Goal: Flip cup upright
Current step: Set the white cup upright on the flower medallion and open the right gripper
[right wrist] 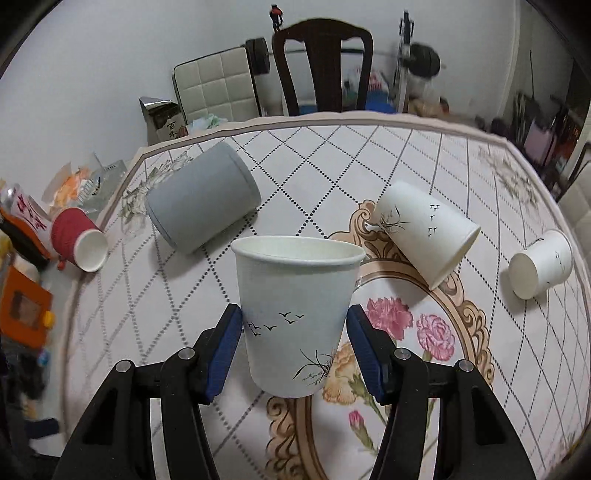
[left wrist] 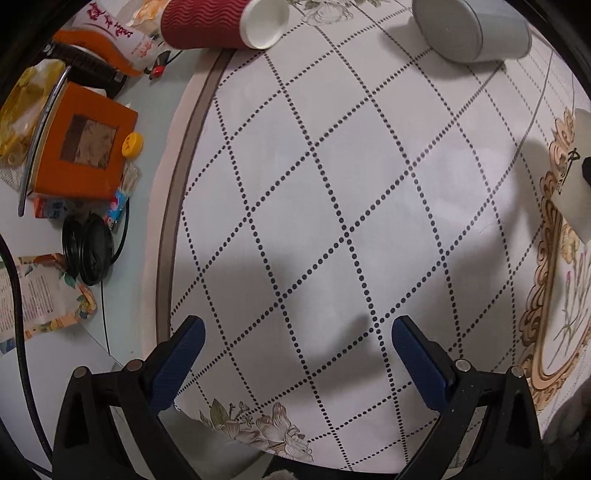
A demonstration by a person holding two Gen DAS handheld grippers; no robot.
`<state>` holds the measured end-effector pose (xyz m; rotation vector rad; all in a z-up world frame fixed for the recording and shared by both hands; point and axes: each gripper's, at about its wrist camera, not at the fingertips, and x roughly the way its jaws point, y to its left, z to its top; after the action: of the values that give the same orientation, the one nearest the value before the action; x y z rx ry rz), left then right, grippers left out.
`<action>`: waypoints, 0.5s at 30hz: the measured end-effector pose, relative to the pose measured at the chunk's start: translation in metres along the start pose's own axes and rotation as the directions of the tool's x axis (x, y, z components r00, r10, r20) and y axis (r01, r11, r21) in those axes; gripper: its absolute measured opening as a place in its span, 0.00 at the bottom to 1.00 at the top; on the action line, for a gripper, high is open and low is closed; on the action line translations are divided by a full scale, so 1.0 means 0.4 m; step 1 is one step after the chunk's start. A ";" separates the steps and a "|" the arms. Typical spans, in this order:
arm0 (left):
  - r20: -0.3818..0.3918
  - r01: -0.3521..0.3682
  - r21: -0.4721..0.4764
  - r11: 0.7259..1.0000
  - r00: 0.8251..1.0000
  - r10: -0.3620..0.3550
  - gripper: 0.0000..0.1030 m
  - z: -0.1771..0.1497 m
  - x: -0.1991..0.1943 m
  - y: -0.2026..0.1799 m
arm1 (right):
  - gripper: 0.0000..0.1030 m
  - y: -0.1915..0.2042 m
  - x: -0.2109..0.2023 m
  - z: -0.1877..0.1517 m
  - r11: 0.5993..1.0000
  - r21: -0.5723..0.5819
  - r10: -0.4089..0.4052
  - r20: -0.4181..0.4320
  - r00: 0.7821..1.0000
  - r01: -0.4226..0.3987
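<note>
In the right wrist view my right gripper [right wrist: 294, 322] is shut on a white paper cup with bird prints [right wrist: 295, 314], held upright with its mouth up above the tablecloth. Two more white bird-print cups lie on their sides: one [right wrist: 428, 236] just behind to the right, one [right wrist: 541, 264] at the far right. A grey cup [right wrist: 203, 199] and a red ribbed cup [right wrist: 79, 240] lie on their sides to the left. In the left wrist view my left gripper [left wrist: 297, 328] is open and empty above the cloth; the red cup [left wrist: 221, 22] and grey cup [left wrist: 472, 29] lie far ahead.
The table [right wrist: 480, 332] carries a checked cloth with a floral oval. An orange box [left wrist: 81, 147], black lids [left wrist: 88, 251], packets and a cable clutter the table's left edge. A dark wooden chair [right wrist: 321, 62] and a padded seat [right wrist: 214, 85] stand behind the table.
</note>
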<state>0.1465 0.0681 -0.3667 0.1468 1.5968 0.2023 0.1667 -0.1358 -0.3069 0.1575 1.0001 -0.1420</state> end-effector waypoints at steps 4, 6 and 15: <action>0.004 -0.005 0.023 1.000 1.000 0.005 1.00 -0.026 0.005 -0.005 | 0.59 0.012 -0.014 -0.059 0.998 -0.057 -0.021 0.051 0.998 0.024; 0.009 -0.005 0.030 1.000 1.000 0.005 1.00 -0.037 0.005 -0.002 | 0.59 0.015 -0.025 -0.083 0.997 -0.075 -0.017 0.061 0.998 0.022; 0.053 0.007 0.053 0.999 0.999 -0.010 1.00 -0.062 -0.029 0.010 | 0.77 -0.013 -0.070 -0.166 0.998 -0.067 -0.002 -0.026 1.000 0.000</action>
<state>0.1222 0.0687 -0.3537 0.1848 1.5498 0.1483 0.0961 -0.1266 -0.3189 0.0979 1.0301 -0.1077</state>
